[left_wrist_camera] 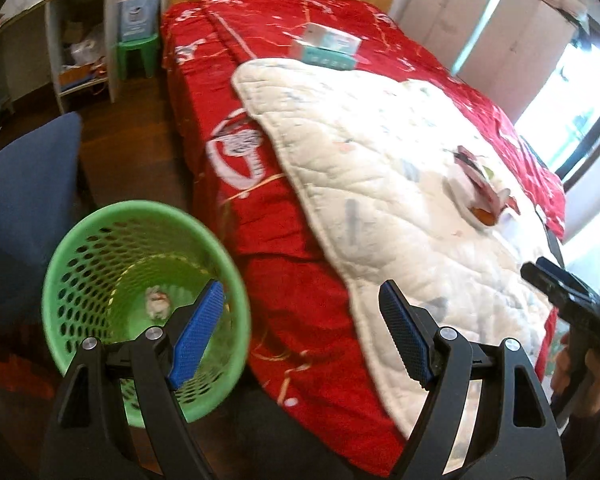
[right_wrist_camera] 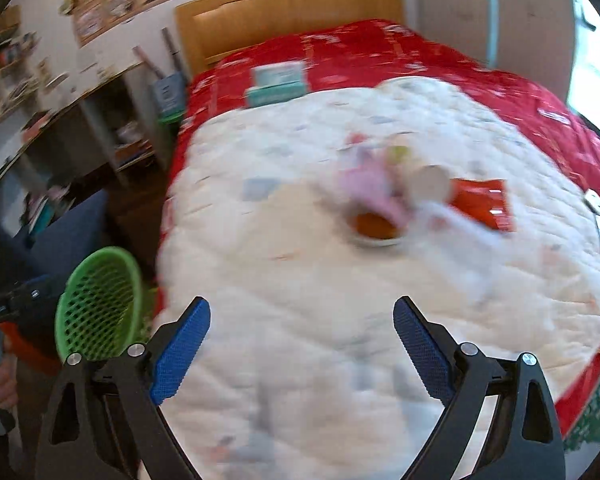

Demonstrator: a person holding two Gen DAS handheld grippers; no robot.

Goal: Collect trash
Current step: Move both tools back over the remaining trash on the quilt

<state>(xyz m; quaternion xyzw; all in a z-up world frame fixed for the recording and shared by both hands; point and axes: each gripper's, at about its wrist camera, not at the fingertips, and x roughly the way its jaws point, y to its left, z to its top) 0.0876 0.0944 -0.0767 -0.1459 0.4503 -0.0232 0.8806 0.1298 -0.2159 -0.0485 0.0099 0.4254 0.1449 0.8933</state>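
White quilt (right_wrist_camera: pixel 300 280): trash (right_wrist_camera: pixel 420 200) ahead of right gripper (right_wrist_camera: pixel 302 312) (gaping).

Bright daylight from the blown-out window (left_wrist_camera: pixel 572 92) at right, glare washing the quilted white blanket (left_wrist_camera: pixel 384 168), motion blur smearing the pile of crumpled wrappers (right_wrist_camera: pixel 416 196), fisheye bending and dark vignette at the corners.
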